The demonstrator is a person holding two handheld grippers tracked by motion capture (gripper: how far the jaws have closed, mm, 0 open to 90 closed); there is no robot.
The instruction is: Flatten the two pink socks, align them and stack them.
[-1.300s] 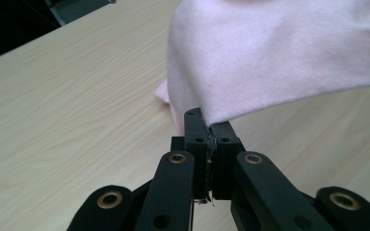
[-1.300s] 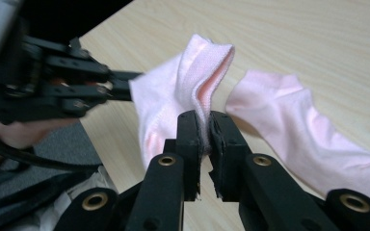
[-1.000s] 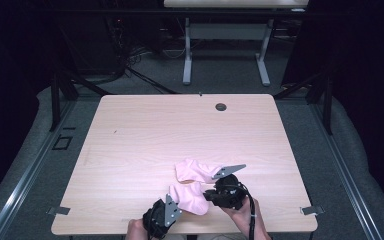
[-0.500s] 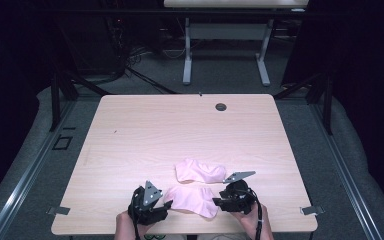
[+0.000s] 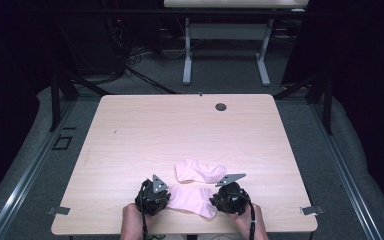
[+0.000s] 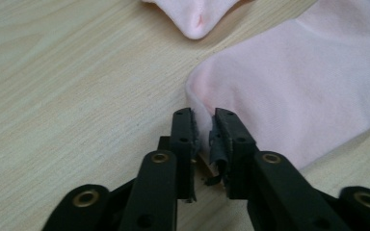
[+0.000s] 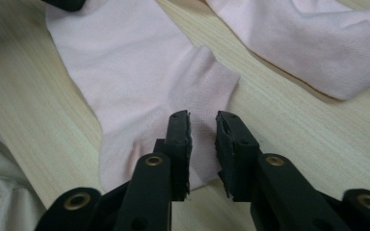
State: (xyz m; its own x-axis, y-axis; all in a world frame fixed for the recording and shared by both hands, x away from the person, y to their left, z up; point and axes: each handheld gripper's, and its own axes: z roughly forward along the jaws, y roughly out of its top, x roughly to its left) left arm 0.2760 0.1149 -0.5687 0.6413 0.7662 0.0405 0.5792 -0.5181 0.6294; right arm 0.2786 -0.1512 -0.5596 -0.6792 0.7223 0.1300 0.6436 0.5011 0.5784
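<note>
Two pink socks on a wooden desk point(image 5: 130, 145), a hand-held gripper at each end of the nearer one.

The near sock point(image 5: 192, 198) lies flat by the desk's front edge; the far sock point(image 5: 200, 171) sits just beyond it. The left gripper point(image 6: 203, 126) has its jaws narrowly parted around the near sock's rounded end, apparently pinching the edge. The right gripper point(image 7: 203, 129) rests over the opposite end, jaws slightly apart; whether it grips fabric cannot be told.

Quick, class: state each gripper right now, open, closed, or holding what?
Left gripper: nearly closed, pinching the near sock's edge.
Right gripper: open, fingers apart over the same sock, gripping nothing.
</note>
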